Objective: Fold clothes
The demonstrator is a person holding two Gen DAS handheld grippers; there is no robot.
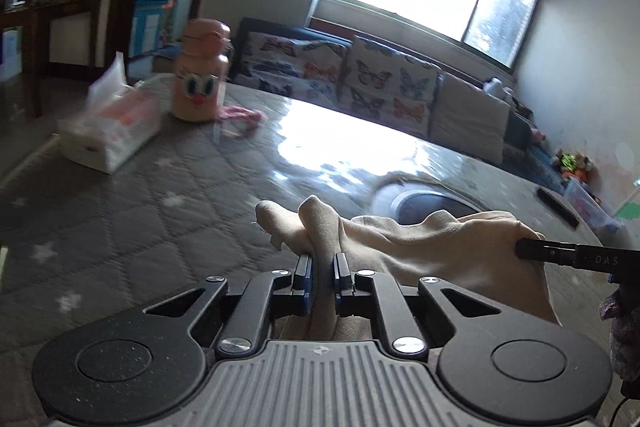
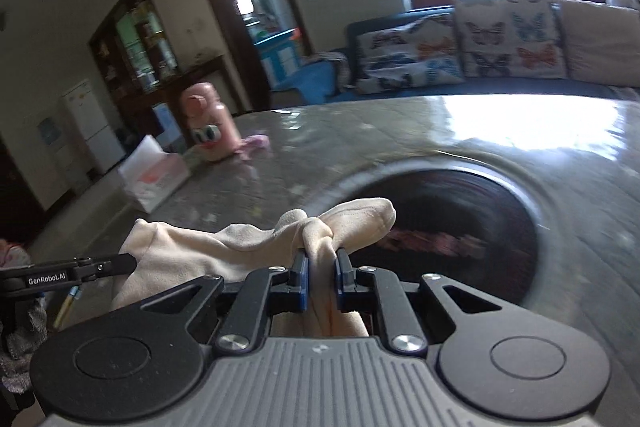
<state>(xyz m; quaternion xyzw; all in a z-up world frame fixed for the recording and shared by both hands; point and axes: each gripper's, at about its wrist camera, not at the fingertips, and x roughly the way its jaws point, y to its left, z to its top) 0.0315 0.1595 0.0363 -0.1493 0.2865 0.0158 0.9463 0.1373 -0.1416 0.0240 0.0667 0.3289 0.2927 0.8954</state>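
I have the cream-coloured soft fabric garment (image 1: 420, 247) lifted off the grey quilted star-pattern table cover (image 1: 120, 207), stretched between both tools. My left gripper (image 1: 322, 269) is pinching a bunched corner of it between its blue-padded fingers (image 1: 305, 273), a short tuft of cloth poking up past the tips. My right gripper (image 2: 323, 269) is clamped on the opposite corner in the same way, with a rounded flap of the cloth sticking out beyond the pads. Each wrist view shows the other tool's black fingers biting the far end, so the top edge runs between the two grips, and it sags a little in the middle.

I judge this the spreading step: the piece is held up by two corners and not yet laid flat. To do it well I would draw the grips apart until that edge goes taut, keep both at one height, then lower the hanging part onto bare table first and drag back so it lies smooth.

I would steer away from the dark round inset in the tabletop (image 2: 460, 219) just ahead, and from the peach cartoon-face bottle (image 1: 200, 67) and the white tissue pack (image 1: 108, 131) further off at the left
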